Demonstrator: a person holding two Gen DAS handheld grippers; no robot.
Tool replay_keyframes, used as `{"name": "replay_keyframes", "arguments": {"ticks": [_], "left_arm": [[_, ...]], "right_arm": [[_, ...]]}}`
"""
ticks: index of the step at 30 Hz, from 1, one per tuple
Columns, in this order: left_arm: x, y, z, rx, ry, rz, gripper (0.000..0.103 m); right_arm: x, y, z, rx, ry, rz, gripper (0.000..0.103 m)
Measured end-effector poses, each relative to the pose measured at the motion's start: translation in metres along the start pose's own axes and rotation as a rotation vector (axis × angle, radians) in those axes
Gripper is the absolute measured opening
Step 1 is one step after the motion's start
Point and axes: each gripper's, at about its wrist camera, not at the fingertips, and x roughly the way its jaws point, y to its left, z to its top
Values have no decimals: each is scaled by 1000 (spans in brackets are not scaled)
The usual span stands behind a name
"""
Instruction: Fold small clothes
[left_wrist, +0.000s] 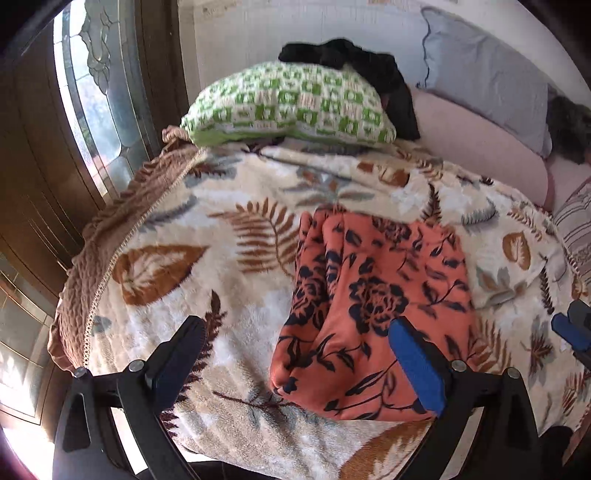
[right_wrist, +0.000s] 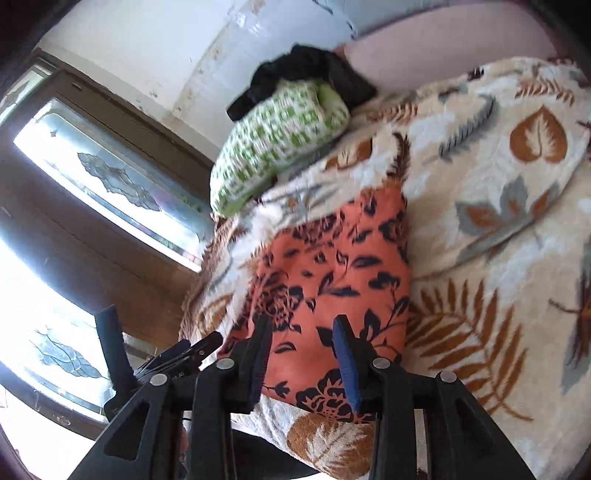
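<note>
Both jaws spread, my left hand-held gripper (left_wrist: 295, 354) and right hand-held gripper (right_wrist: 301, 358) hover over the orange cloth (left_wrist: 373, 306) lying folded on the bed's blanket (left_wrist: 207, 236), so I'd pinch its near corners evenly.

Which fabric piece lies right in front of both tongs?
The orange floral garment, folded on the leaf-print blanket; the black cloth sits far back atop the green pillow.

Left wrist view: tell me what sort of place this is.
Probably a bedroom: a bed under a leaf-print blanket, a green-checked pillow against the wall, and a leaded-glass window beside it.
</note>
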Motion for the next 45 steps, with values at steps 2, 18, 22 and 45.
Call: {"name": "replay_keyframes", "arguments": {"ticks": [2,18,22,45], "left_arm": [[-38,-4,11,-12,-103,-2,100],[-191,-43,1,110,-421,-45,103],[-195,-43,-4,140,-447,-36,103],[-173,-35,3,148,-449,44,103]], "right_arm": [[-37,8,6,-12,-108,-9,78],[-168,58,-24,-200,-378,-64,81],[-161,66,-32,-235,-378,-80,81],[-101,85,-37,-273,-281,-108,81]]}}
